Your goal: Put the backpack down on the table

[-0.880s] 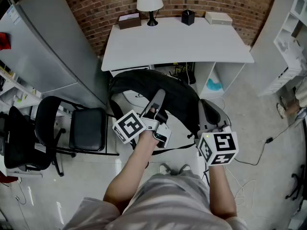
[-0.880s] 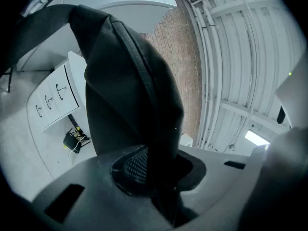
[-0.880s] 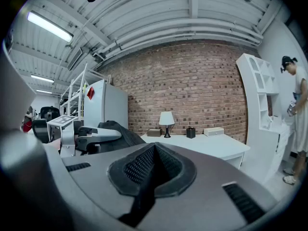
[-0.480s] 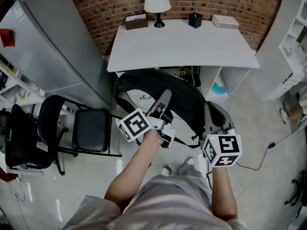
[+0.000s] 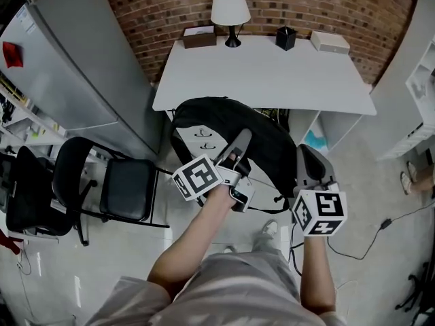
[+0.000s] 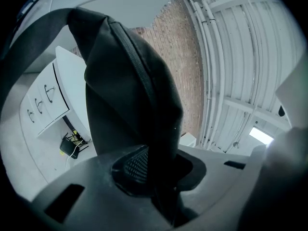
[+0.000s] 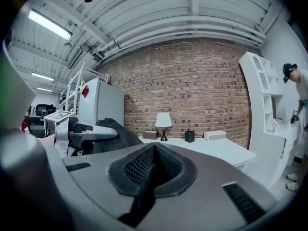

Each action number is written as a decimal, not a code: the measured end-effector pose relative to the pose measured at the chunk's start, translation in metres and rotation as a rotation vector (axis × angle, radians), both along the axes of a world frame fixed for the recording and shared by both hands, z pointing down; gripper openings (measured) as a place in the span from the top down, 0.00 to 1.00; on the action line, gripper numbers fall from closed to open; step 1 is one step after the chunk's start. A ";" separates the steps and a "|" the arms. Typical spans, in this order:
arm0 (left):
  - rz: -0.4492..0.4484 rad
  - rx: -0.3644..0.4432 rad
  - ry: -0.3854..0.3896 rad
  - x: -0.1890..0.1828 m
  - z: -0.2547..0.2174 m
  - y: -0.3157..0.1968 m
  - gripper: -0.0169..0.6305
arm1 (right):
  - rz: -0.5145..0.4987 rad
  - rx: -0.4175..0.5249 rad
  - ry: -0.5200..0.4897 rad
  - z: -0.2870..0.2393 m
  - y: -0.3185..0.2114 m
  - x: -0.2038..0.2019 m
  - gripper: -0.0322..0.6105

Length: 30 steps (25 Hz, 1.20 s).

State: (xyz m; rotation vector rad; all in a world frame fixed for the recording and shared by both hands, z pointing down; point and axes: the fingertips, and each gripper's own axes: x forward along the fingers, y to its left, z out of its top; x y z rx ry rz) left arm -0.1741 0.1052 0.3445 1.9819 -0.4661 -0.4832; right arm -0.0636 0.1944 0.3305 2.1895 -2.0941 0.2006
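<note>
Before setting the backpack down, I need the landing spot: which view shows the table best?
Head view: the whole table from above. The right gripper view shows it nearly edge-on; the left gripper view, mostly backpack, only a part.

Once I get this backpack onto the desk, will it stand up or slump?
It will probably slump: the backpack folds where the left gripper pinches its fabric, so it looks soft. Its strap hangs loose and may trail off the table edge. Its rounded bulk suggests some weight.
</note>
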 end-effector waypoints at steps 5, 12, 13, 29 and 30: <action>-0.026 -0.005 0.004 0.033 -0.001 -0.021 0.88 | -0.036 0.001 -0.001 -0.001 -0.030 0.034 0.95; -0.064 -0.010 -0.006 0.076 0.001 -0.040 0.88 | -0.081 -0.018 -0.027 0.007 -0.058 0.082 0.95; -0.068 -0.011 -0.007 0.084 0.002 -0.042 0.88 | -0.085 -0.021 -0.031 0.008 -0.060 0.090 0.95; -0.107 -0.033 0.030 0.159 -0.001 -0.058 0.88 | -0.110 -0.020 -0.058 0.016 -0.078 0.174 0.95; -0.111 -0.031 0.024 0.160 -0.001 -0.059 0.88 | -0.108 -0.017 -0.059 0.015 -0.079 0.177 0.95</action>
